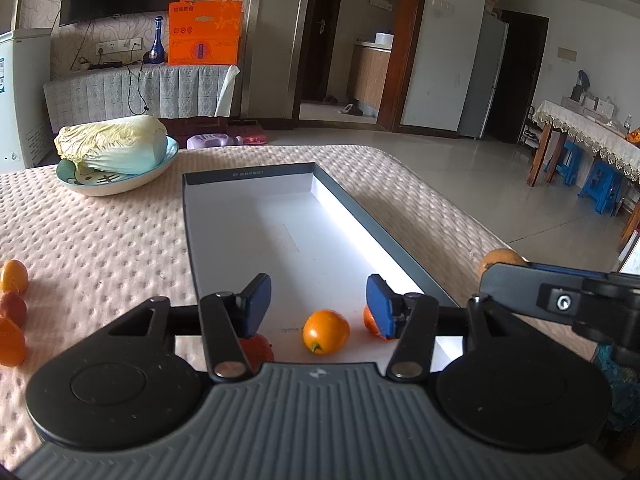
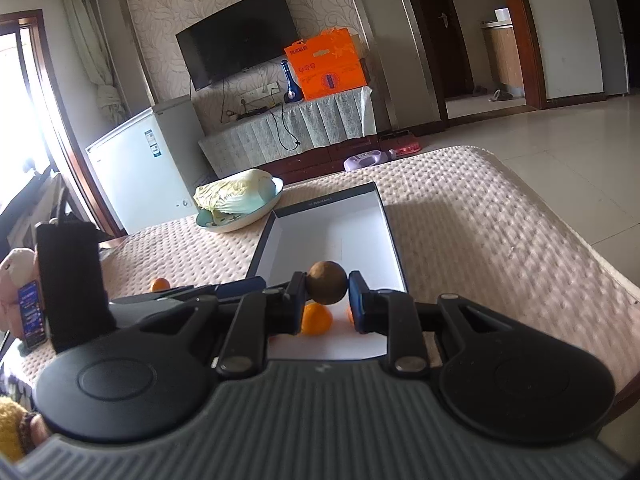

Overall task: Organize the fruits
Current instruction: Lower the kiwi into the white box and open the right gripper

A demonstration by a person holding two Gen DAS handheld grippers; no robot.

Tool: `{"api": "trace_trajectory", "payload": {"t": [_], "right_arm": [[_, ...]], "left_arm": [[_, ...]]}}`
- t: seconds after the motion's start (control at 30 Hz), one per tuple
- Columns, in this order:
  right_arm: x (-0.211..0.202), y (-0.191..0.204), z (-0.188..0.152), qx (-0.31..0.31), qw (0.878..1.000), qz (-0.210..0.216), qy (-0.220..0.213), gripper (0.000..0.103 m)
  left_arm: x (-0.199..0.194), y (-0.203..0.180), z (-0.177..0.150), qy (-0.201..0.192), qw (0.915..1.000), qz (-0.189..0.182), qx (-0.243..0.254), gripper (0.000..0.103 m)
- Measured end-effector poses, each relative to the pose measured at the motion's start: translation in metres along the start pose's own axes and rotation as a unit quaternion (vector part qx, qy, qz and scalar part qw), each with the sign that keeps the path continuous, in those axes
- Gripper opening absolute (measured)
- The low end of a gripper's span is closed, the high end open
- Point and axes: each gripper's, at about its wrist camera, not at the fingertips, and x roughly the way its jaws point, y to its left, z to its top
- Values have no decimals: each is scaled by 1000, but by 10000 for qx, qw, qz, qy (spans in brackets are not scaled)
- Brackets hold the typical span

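Observation:
A shallow white box with dark rim lies lengthwise on the quilted table. My left gripper stands open over its near end. An orange fruit rests on the box floor below the gap, clear of both pads. A second orange fruit shows partly behind the right finger, and a reddish fruit behind the left finger. My right gripper is shut on a round brown fruit, held above the box and the orange fruit inside it.
Three loose fruits lie on the table at the left edge. A bowl with a cabbage stands beyond the box's far left corner. The table drops off to the floor on the right. A black device stands at the left.

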Motion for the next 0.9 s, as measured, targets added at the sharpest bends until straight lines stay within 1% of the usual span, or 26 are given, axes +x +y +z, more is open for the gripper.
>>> {"api": "trace_trajectory", "payload": {"t": [0.1,0.37,0.53,0.77,0.9], "right_arm": [[6,4,0,4,10000,11,11,26],[24,18,-5,-2,9999,-7,114,26],[35,25,-8,6,9998,-45,208,26],[53,37,-14,37,9994,-88,329,26],[62,44,-15,44,9994,-120,331,26]], "left_arm": [[-8,6,1,-54,10000,12,-23,65],[-31,28,4,-132,9997,157,-148,66],[-48,48,7,-202,9992,251,-249,68],[-77,85,8,-269,9973,551,-415,70],[-95,109,7,-315,9956,740,-485,74]]}}
